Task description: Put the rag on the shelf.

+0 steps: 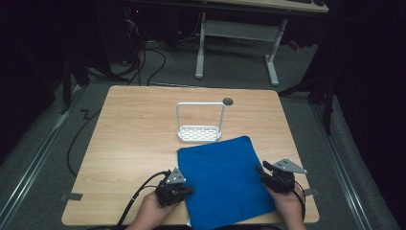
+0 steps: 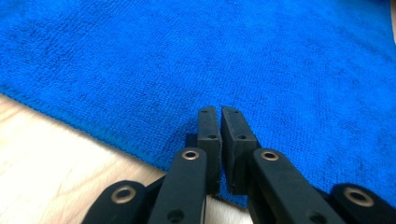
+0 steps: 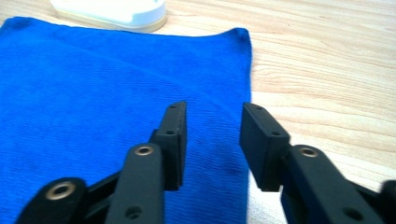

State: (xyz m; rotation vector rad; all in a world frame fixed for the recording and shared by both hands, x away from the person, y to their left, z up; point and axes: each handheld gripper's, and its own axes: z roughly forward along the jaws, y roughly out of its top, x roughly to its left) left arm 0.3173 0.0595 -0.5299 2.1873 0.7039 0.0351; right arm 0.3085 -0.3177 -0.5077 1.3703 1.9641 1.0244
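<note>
Your blue towel [image 1: 224, 182] lies flat on the bench [image 1: 134, 143], its far edge just in front of the white rack [image 1: 198, 123] and its near edge hanging slightly past the bench's front. It looks like a single spread or once-folded sheet, with no fresh fold lifted yet, so judge the job as barely begun.

Your left claw [image 2: 220, 140] sits at the towel's left edge, well nearer you than the rack. Its jaws are nearly together with only a thin slit between them. No cloth is visibly caught, though the hem passes right under the tips, so a pinch there cannot be ruled out.

Your right claw [image 3: 212, 140] hovers over the towel's right edge, jaws spread wide and holding nothing.

What remains, by this reading: grip both side edges, lift, and carry the cloth over or toward the rack.
</note>
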